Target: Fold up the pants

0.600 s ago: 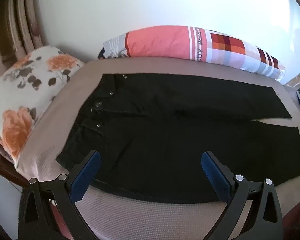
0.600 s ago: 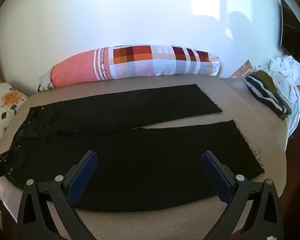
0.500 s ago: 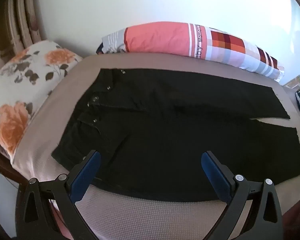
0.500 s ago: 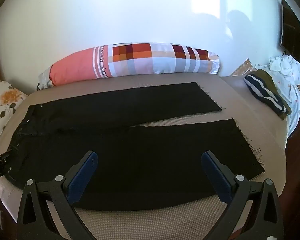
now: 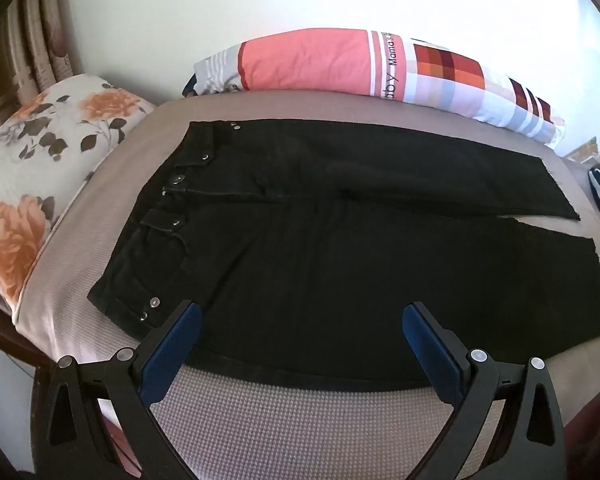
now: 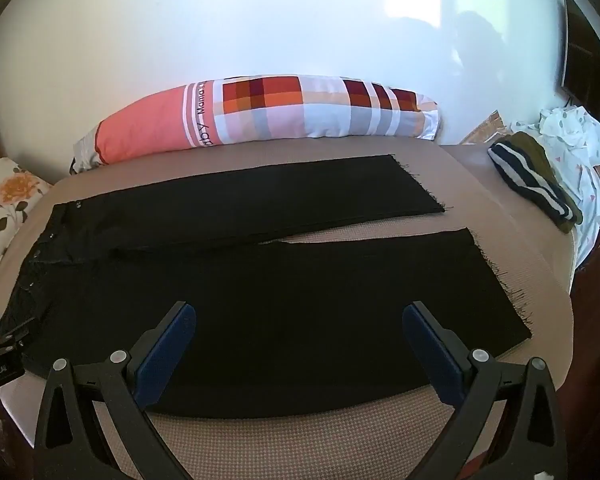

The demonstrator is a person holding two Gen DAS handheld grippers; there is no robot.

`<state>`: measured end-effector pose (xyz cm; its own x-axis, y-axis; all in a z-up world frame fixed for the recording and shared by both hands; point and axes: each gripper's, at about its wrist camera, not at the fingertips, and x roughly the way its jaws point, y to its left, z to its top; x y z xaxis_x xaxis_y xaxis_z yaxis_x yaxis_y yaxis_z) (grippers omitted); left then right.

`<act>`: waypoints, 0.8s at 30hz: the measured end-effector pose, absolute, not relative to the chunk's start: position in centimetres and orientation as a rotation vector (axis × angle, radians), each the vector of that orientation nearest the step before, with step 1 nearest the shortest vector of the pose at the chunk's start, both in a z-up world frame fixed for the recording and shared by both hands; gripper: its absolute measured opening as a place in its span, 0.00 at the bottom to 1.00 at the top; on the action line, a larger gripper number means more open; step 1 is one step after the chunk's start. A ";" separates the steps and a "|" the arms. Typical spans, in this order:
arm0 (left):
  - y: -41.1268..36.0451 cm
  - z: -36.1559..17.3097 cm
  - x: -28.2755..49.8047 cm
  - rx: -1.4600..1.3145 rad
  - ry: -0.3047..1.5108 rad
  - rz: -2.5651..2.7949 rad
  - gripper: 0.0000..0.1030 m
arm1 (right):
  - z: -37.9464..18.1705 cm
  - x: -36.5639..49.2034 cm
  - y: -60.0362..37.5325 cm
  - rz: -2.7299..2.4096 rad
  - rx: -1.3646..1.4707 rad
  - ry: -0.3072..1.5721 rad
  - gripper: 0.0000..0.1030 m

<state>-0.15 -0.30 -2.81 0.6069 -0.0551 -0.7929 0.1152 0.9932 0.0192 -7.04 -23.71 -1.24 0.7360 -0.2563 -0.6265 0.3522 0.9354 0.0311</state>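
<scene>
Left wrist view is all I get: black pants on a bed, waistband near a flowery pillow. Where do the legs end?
Observer: Both hems of the pants are frayed and stop short of the bed's far end.
Operator: Anything lying past them?
Observer: A folded striped garment, with a pile of white laundry behind it.
Operator: Is the other tool gripping anything?
Observer: No, the right gripper is wide open above the near leg, apart from the cloth.
</scene>
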 end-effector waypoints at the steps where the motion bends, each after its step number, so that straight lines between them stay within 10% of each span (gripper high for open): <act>1: -0.3 -2.8 -0.1 0.073 0.910 -0.099 0.97 | -1.3 -7.0 -23.8 -0.335 0.154 0.665 1.00; 24: 0.1 -2.5 -0.2 0.074 0.888 -0.109 0.97 | -1.4 -6.7 -23.4 -0.336 0.163 0.668 1.00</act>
<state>-0.21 0.13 -2.49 0.6259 -0.0642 -0.7773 0.1254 0.9919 0.0191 -6.72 -23.38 -1.40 0.7341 -0.2522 -0.6305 0.3560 0.9336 0.0411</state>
